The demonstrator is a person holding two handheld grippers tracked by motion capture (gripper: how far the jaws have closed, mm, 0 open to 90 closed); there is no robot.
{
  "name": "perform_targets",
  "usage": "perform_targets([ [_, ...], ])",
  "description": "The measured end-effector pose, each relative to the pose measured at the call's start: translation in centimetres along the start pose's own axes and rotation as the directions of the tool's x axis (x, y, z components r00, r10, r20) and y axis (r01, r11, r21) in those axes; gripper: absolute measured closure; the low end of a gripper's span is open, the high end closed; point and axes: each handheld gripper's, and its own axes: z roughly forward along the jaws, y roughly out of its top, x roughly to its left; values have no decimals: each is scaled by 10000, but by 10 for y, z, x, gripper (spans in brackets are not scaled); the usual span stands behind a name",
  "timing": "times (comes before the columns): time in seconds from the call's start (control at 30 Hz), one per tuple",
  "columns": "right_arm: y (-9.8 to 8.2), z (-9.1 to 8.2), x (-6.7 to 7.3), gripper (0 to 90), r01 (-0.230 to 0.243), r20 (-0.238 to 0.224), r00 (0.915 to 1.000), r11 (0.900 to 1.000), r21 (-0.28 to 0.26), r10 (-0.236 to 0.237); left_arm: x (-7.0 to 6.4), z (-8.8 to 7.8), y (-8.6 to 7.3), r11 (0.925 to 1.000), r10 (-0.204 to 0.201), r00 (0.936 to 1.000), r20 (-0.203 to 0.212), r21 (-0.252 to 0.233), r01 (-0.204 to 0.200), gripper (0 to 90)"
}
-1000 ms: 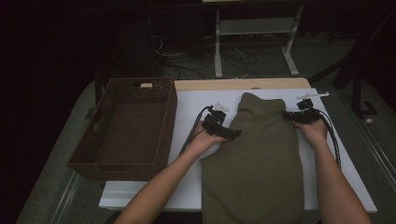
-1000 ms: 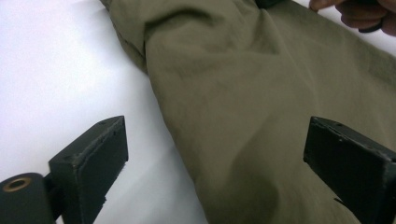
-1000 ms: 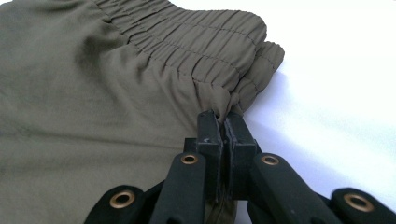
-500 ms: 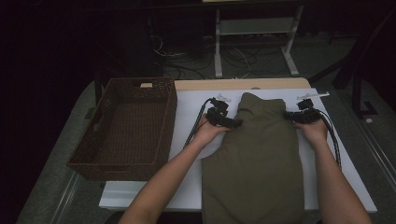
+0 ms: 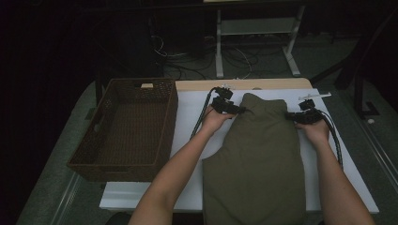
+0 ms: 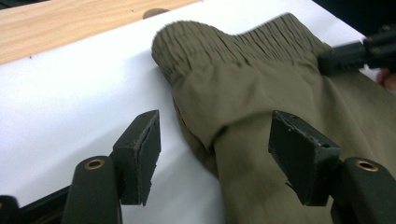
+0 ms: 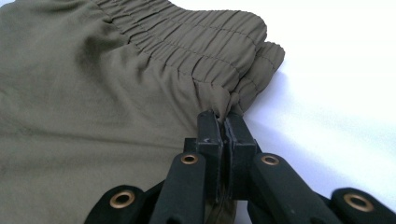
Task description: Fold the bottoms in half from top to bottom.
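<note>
An olive-green garment with a gathered elastic waistband lies flat on the white table cover, waistband at the far end. My left gripper sits at the waistband's left corner. In the left gripper view its jaws straddle a fold of the cloth's edge. They have just been closing, and the pads still stand clear of the fabric. My right gripper is shut on the waistband's right corner, the cloth pinched between its fingertips.
A dark woven basket stands on the table's left, close beside the left forearm. A bare wooden strip runs along the table's far edge. Cables and a metal stand lie on the floor beyond.
The left hand has slid away from the person along the garment's left edge up to the waistband corner. The right hand has stayed where it was.
</note>
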Motion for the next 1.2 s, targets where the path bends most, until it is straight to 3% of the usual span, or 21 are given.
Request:
perform_targets([
  [0.17, 0, 0, -1, 858, -17, -36, 10000, 10000, -6, 17, 5, 13, 9, 9995, -262, 9995, -153, 169, 264, 383],
  [0.3, 0, 0, -1, 858, -36, -64, 10000, 10000, -15, 36, 7, 21, 12, 9977, -643, 9979, 60, 204, 642, 405],
  [0.4, -1, 1, -2, 858, -73, -151, 9999, 10000, -4, 73, 7, 29, 11, 9975, -490, 9987, -114, 495, 495, 423],
  [0.67, -1, 1, -3, 858, -37, -148, 9999, 10000, -4, 37, 7, 45, 4, 9930, -419, 9991, -27, 1102, 419, 509],
  [0.9, -2, 2, -3, 858, -25, -144, 9999, 10000, 12, 25, 4, 47, 7, 9903, 131, 9999, -104, 1384, -115, 550],
  [1.03, -2, 2, -3, 858, -49, -156, 9999, 10000, 32, 49, 1, 48, 8, 9876, 180, 9998, -83, 1561, -164, 622],
  [1.13, -2, 2, -3, 857, -70, -159, 9998, 10000, 39, 71, 2, 48, 7, 9864, -142, 9997, 180, 1640, 110, 715],
  [1.2, -2, 3, -3, 857, -85, -174, 9998, 10000, 26, 85, 0, 48, 6, 9865, -132, 9996, 250, 1636, 90, 777],
])
